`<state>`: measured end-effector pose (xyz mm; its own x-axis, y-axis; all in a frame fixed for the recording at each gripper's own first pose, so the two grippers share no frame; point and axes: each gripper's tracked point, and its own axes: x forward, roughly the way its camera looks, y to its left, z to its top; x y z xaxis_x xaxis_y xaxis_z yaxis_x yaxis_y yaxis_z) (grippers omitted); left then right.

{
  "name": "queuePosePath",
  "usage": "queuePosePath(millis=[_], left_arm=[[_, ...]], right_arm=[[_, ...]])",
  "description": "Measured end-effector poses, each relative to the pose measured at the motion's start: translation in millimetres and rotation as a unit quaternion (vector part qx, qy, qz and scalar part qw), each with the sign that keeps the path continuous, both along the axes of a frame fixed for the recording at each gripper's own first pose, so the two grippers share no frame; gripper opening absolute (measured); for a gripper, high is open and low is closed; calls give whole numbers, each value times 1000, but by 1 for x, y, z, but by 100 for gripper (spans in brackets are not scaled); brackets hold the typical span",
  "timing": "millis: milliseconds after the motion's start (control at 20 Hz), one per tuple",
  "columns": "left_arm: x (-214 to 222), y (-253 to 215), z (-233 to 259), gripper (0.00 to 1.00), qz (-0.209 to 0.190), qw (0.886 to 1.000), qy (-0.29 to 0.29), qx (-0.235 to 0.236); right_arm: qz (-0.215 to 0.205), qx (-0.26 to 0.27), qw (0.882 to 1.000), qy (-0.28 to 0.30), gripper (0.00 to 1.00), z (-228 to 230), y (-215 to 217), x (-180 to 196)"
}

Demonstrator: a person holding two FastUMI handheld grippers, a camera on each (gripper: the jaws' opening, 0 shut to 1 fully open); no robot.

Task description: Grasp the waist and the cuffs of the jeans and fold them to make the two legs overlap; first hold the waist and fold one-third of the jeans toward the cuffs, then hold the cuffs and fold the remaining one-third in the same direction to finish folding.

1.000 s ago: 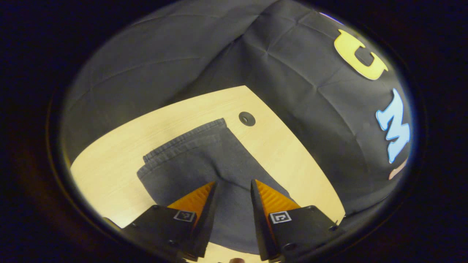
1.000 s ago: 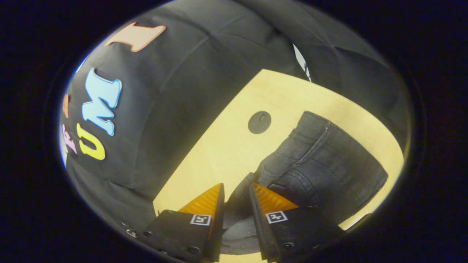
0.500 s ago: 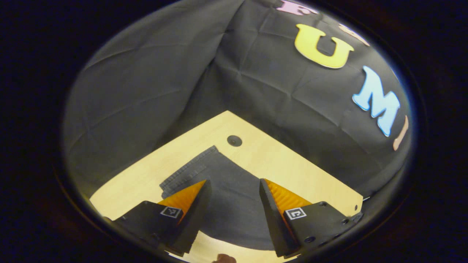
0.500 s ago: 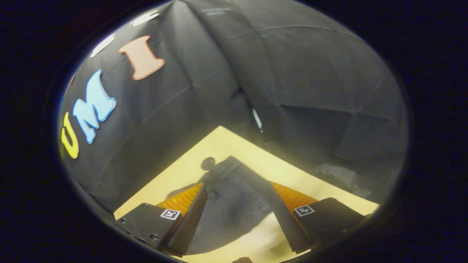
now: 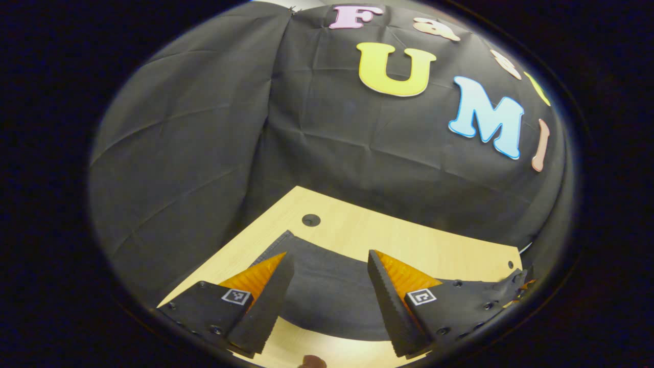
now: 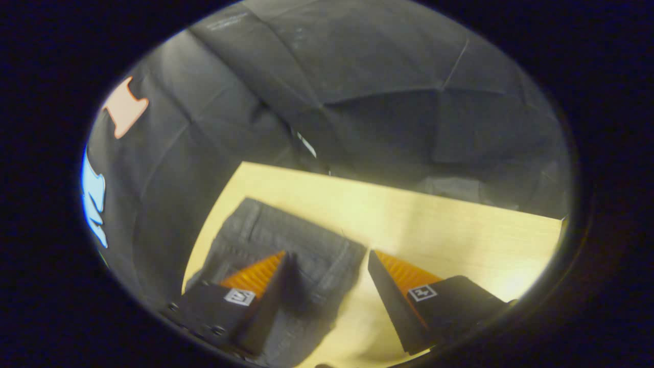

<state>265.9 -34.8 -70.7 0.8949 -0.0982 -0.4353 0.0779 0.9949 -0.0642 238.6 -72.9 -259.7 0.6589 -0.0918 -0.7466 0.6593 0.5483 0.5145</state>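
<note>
change: both grippers were clamped on denim 1.0 s ago; now both have let go and pulled back above the table.
table (image 5: 409, 240): light wood, 1 dark round hole (image 5: 310, 220) near the far corner.
jeans (image 5: 327, 289): dark, folded, lying flat on the table; in the right gripper view (image 6: 286, 245) a stitched hem edge faces the cloth wall.
left gripper (image 5: 331, 286): fingers spread wide, nothing between them, jeans below.
right gripper (image 6: 329, 286): fingers spread wide, empty, over the bundle's edge.
</note>
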Motion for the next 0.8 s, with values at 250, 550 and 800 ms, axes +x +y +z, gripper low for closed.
queuePosePath(millis=[250,550,800], left_arm=[[-13,-21,24,95,-22,999,-43,-16],[-18,-32,33,95,-49,996,-76,-13],[-29,-28,43,93,-59,995,-84,3]], right_arm=[[27,8,999,-22,27,18,7,1],[65,-116,982,-137,15,138,33,-13],[151,-262,914,-269,15,264,132,-46]])
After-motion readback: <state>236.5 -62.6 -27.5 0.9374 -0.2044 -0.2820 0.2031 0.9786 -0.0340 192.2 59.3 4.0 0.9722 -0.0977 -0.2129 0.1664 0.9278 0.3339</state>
